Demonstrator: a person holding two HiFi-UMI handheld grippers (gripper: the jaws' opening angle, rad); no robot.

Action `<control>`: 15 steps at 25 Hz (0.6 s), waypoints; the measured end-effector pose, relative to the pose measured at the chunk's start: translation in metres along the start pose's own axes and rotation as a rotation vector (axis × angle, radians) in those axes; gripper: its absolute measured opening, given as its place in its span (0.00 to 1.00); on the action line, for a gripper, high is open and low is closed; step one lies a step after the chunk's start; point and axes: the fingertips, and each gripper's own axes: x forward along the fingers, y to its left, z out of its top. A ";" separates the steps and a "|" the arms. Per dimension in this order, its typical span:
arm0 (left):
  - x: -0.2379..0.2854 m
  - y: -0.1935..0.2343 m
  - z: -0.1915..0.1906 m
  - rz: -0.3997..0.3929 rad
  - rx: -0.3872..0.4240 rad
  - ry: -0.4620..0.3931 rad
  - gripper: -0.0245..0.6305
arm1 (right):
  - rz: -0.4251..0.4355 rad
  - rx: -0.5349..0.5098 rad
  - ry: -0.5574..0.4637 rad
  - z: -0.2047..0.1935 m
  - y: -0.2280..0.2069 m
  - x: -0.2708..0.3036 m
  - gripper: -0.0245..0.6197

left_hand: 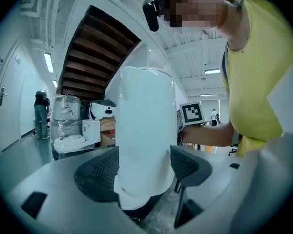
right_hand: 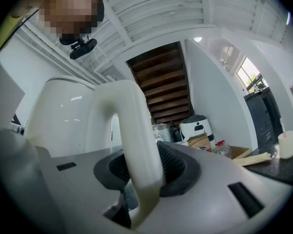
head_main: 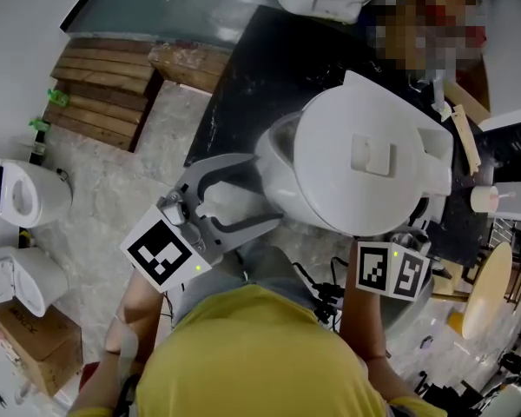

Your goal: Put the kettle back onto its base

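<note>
The white kettle (head_main: 369,159) hangs over the near edge of the black counter (head_main: 269,68), seen from above with its lid closed. In the right gripper view its curved handle (right_hand: 132,145) runs between the pads, and my right gripper (right_hand: 141,172) is shut on it. In the head view only that gripper's marker cube (head_main: 391,269) shows, below the kettle. My left gripper (head_main: 243,194) stands open at the kettle's left side, its two fingers spread towards the body. The kettle body (left_hand: 146,135) fills the gap of the left gripper (left_hand: 144,172), with its pads apart on either side. I cannot make out the base.
A wooden pallet (head_main: 104,89) lies on the floor at the left, white toilets (head_main: 22,194) further left, a cardboard box (head_main: 35,337) below them. A white cup (head_main: 484,198) stands on the counter's right side. A round wooden board (head_main: 486,289) leans at the right.
</note>
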 end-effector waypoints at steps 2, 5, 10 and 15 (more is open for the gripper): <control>0.006 0.000 -0.001 -0.021 0.013 0.013 0.53 | 0.010 -0.004 -0.008 -0.001 0.002 0.005 0.23; 0.011 0.007 -0.003 -0.024 0.024 0.018 0.53 | 0.021 -0.013 -0.024 -0.002 0.004 0.011 0.23; 0.019 0.015 -0.009 -0.016 0.025 0.044 0.54 | 0.024 -0.008 -0.038 -0.007 0.002 0.021 0.23; 0.025 0.025 -0.014 -0.004 0.043 0.058 0.54 | 0.034 -0.002 -0.049 -0.015 0.001 0.031 0.24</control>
